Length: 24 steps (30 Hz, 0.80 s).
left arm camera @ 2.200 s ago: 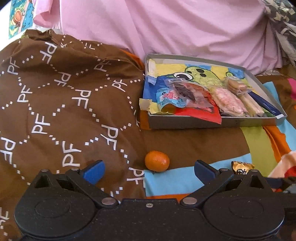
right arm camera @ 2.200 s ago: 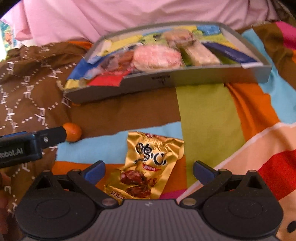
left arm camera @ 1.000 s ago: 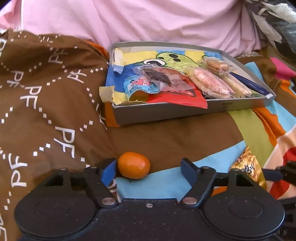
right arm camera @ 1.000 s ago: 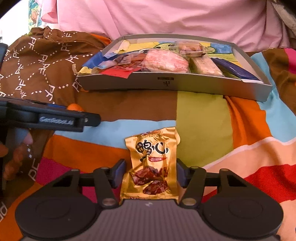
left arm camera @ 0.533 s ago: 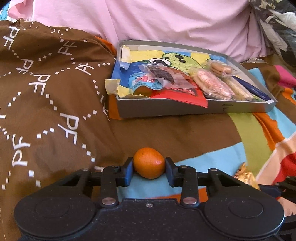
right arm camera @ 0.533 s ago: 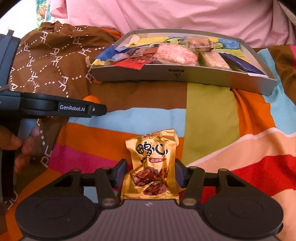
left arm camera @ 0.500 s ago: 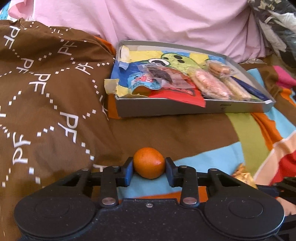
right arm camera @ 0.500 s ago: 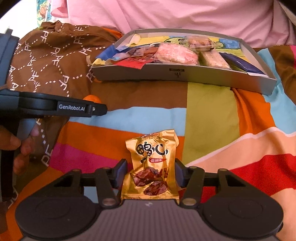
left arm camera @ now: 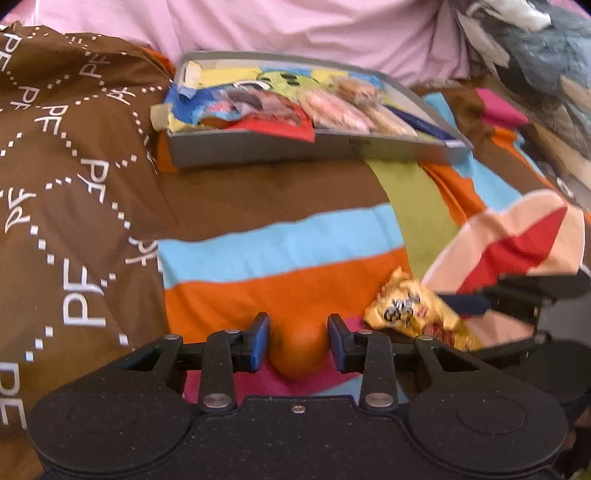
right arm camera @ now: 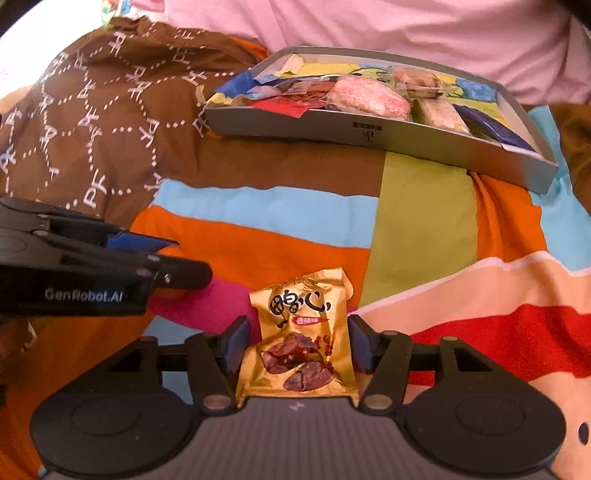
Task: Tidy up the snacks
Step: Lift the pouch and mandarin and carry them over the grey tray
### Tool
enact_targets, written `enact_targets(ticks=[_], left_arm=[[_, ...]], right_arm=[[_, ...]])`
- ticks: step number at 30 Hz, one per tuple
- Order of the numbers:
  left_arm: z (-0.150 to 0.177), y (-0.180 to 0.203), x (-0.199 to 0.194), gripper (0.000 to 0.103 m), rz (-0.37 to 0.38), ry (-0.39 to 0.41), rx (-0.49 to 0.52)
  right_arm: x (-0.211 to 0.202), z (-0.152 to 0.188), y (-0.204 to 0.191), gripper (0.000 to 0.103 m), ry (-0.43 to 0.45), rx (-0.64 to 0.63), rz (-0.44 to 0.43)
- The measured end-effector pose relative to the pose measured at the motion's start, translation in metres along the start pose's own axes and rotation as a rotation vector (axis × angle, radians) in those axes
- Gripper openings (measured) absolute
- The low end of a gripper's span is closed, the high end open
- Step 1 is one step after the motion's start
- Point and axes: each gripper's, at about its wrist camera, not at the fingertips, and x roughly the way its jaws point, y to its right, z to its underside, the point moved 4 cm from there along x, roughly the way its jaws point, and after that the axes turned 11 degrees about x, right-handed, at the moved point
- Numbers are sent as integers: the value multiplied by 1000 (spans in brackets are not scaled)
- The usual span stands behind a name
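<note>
My left gripper (left arm camera: pixel 298 341) is shut on a small orange (left arm camera: pixel 298 350), held above the striped bedspread. My right gripper (right arm camera: pixel 298 341) is shut on a gold snack packet (right arm camera: pixel 301 332) printed with dark meat pieces. The same gold snack packet (left arm camera: pixel 413 315) appears low right in the left wrist view, with the right gripper's fingers (left arm camera: pixel 465 302) beside it. From the right wrist view, the left gripper (right arm camera: pixel 122 254) reaches in from the left. The grey shallow box (left arm camera: pixel 258 151) (right arm camera: pixel 369 131) holding several wrapped snacks lies farther back on the bed.
A brown quilt with white letters (left arm camera: pixel 66 166) bulges at the left. Pink bedding (left arm camera: pixel 295 26) rises behind the box. Dark patterned cloth (left arm camera: pixel 535 55) is piled at the far right. Striped bedspread (right arm camera: pixel 424 229) spreads between the grippers and the box.
Both grippers have risen and pulled back from the box, each carrying its item. The orange and the gold packet are off the bedspread, and the left view has swung to the right.
</note>
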Motion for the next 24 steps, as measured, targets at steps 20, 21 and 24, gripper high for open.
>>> enact_targets(ticks=[20,21,24], left_arm=[[31,21,-20,60,32,-36,118],[31,22,-20,57,26,-40,127],[31,24,-20,44,9,-47,136]], right_arm=[[-2,5,3,75,-3,-84,-11],[-2,5,3,72,-9,-78,-23],[-2,5,2,62,-24,-65,-41]])
